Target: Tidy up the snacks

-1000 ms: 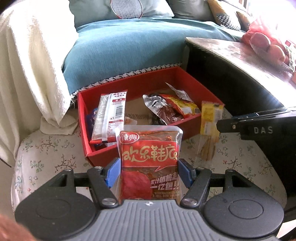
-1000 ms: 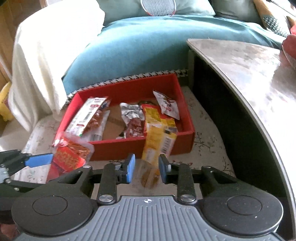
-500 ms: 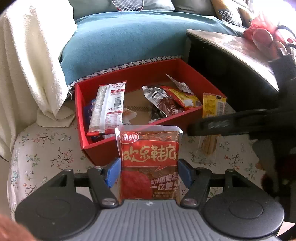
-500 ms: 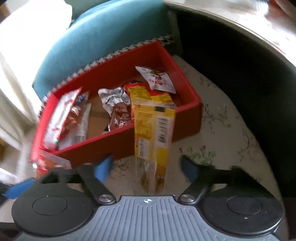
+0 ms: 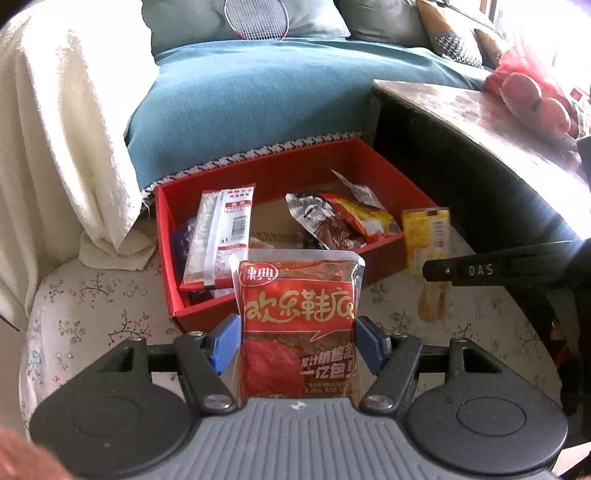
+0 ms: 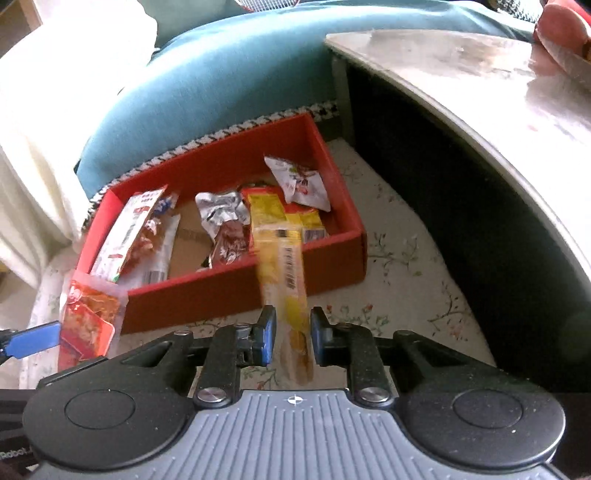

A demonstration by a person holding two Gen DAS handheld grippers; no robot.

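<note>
A teal sofa cushion serves as reference: a cream throw hangs at its left, a racket head lies behind it, and a glossy tabletop bearing what appears to be bagged red fruit stands at its right.

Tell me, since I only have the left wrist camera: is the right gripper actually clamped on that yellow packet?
Observer: Yes. The right gripper has just been closing its jaws, and the pads now pinch the yellow packet near its lower end.
Operator: Is its lower end over the box?
Observer: No, it hangs in front of the red box's near wall.
Operator: What's in the far right corner?
Observer: A white packet with red and green print.
</note>
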